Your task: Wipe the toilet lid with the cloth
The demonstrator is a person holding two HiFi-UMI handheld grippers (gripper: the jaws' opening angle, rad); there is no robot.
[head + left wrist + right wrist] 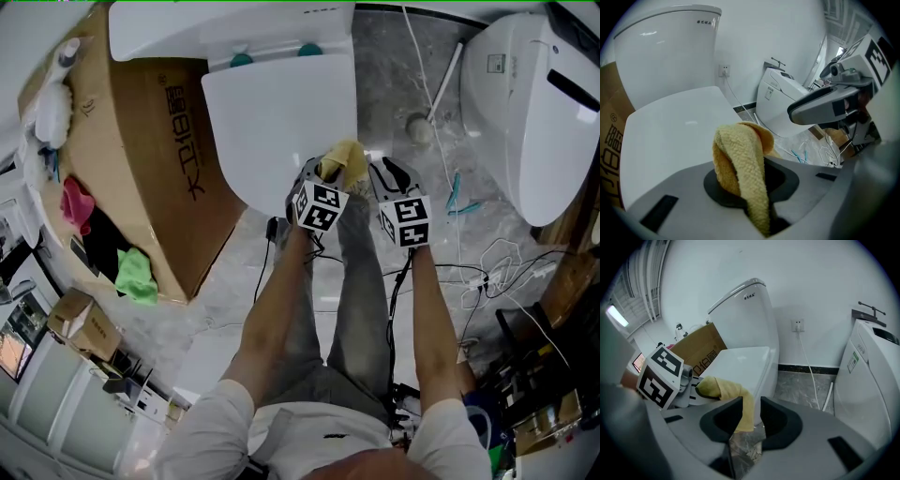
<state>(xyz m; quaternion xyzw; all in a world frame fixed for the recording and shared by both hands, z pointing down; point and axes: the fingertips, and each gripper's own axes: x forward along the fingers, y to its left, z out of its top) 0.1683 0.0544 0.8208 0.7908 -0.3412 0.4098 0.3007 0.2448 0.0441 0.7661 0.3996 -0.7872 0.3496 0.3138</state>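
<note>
Left of the toilet lid [272, 122] a cardboard box [141, 150] crowds close. At the lid's front edge the left hand-held gripper [757, 185] is clamped on the cloth [740, 159], whose tail hangs between the right hand-held gripper's [751, 416] parted jaws. Right of the lid, a brush [419, 127] lies before a second toilet [534, 112].

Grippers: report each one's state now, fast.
Left gripper: shut on the yellow cloth.
Right gripper: open; the cloth's free end hangs between its jaws, unclamped.
</note>
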